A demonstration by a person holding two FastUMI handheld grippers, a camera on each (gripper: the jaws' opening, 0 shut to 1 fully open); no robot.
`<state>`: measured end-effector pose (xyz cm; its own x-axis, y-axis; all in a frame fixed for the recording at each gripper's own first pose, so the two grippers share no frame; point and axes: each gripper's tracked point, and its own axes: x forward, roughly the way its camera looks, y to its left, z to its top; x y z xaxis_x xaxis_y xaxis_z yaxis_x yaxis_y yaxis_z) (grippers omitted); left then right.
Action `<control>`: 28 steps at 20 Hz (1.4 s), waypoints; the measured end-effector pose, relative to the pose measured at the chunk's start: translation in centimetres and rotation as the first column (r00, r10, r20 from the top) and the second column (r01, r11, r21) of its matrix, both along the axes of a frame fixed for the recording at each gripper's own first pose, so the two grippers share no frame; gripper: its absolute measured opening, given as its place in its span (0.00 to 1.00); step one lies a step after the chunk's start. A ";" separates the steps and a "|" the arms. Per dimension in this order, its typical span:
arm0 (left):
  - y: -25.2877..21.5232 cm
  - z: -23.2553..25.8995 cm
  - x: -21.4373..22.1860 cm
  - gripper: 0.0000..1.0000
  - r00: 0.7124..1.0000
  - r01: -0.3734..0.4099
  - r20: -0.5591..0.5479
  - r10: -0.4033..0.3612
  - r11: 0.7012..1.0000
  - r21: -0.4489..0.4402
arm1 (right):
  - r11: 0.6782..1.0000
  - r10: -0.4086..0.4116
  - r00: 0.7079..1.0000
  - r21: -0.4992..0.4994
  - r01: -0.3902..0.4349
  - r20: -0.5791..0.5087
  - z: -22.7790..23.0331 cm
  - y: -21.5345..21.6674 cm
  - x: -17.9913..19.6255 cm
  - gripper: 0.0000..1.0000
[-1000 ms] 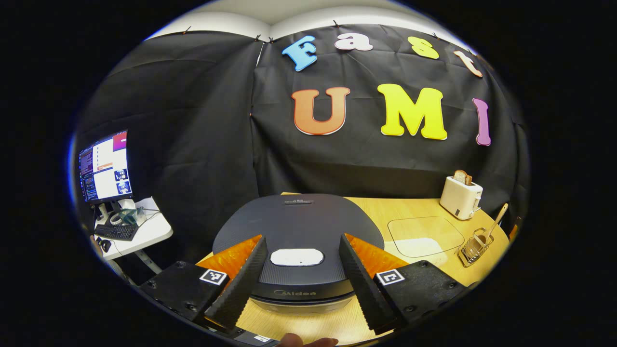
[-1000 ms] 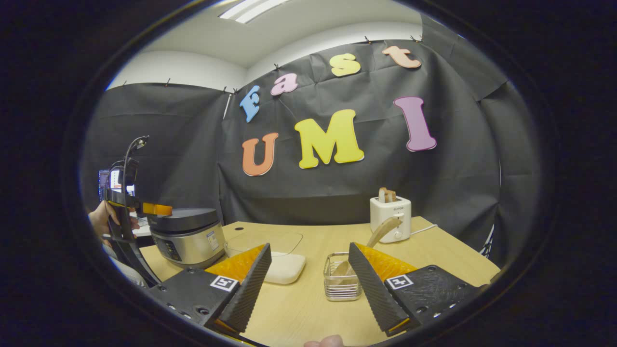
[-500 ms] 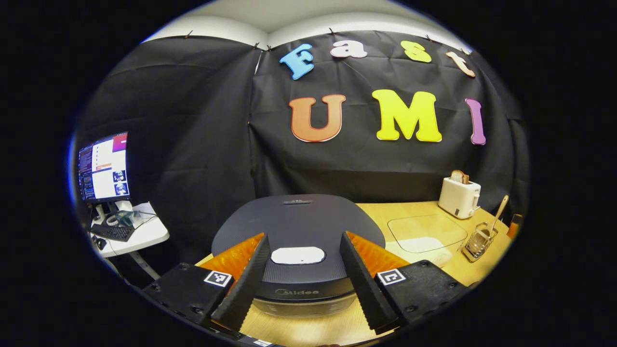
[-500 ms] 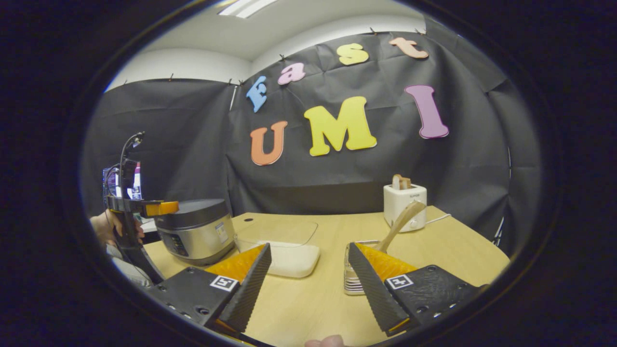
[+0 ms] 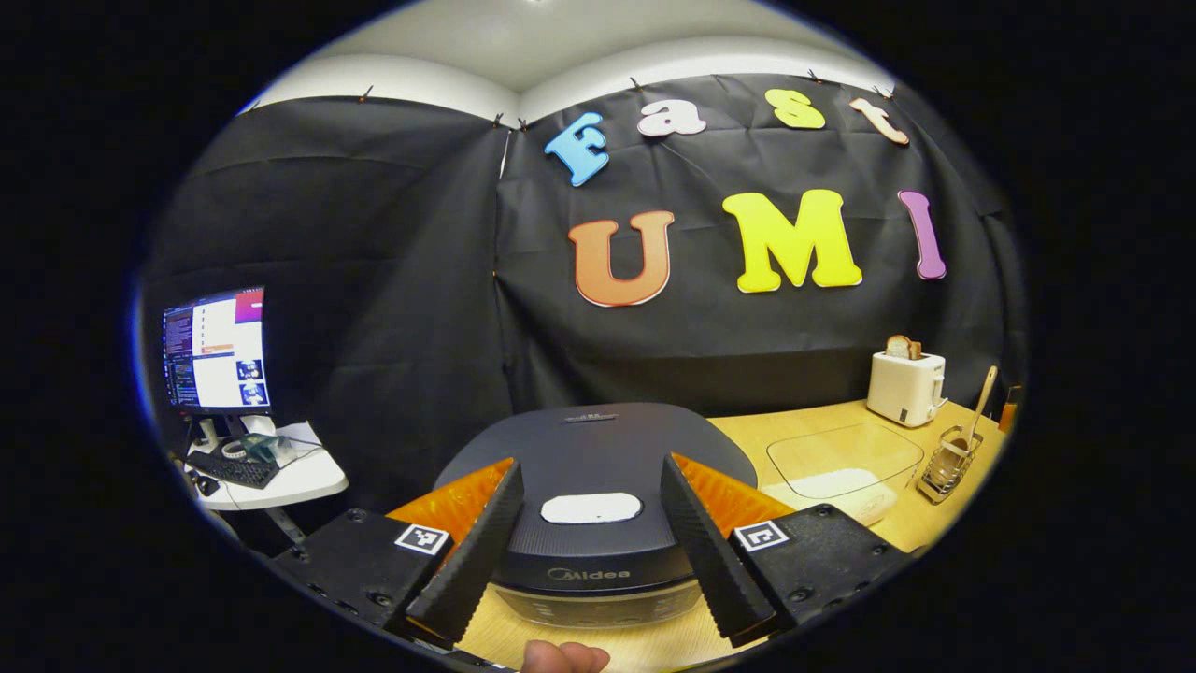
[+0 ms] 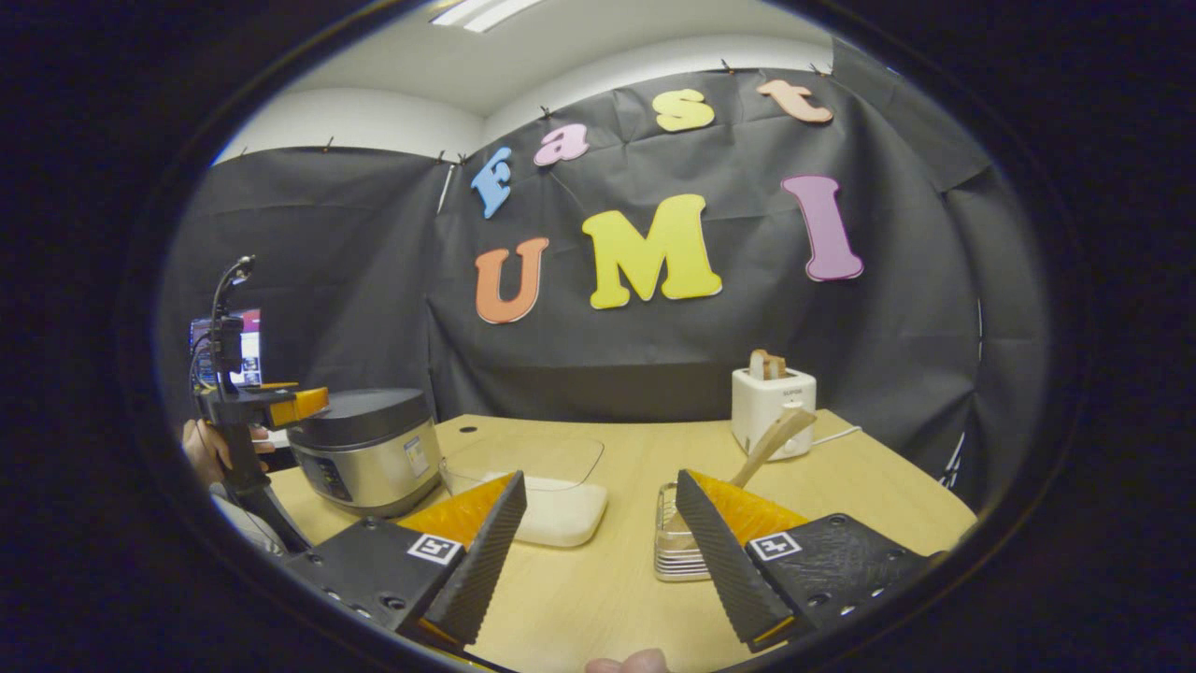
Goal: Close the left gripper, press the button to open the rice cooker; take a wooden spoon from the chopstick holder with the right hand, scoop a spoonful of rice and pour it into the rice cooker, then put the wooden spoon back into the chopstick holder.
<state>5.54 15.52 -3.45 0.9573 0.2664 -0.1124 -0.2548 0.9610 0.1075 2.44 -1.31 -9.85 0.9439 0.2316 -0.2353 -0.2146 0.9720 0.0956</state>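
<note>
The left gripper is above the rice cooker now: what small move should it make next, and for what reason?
Probably close the left gripper first. Its fingers stand wide apart on either side of the white button on the rice cooker, whose lid is down. The task asks for a closed gripper to press with, and open fingers would likely pass on both sides of the button.

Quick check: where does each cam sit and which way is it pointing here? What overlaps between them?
Left gripper view: rides the left gripper, above the closed rice cooker, looking over its lid and white button toward the booth wall; open fingers and a fingertip show at the bottom edge.
Right gripper view: rides the right gripper, low over the table, facing the chopstick holder and wooden spoon; the left gripper and its hand show far left.
Shared: rice cooker, rice container, chopstick holder, toaster.
</note>
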 end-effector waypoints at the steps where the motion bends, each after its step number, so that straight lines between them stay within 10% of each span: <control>1: -0.8 0.9 -0.3 0.95 1.000 0.011 0.023 -0.011 1.000 -0.008 | 1.000 -0.013 1.000 0.005 0.013 0.017 0.5 -0.1 0.0 0.95; 28: -13.5 3.5 -8.2 0.96 0.977 0.180 0.121 -0.174 0.983 -0.043 | 0.987 -0.155 0.972 -0.017 0.161 0.175 7.0 0.0 -2.6 0.95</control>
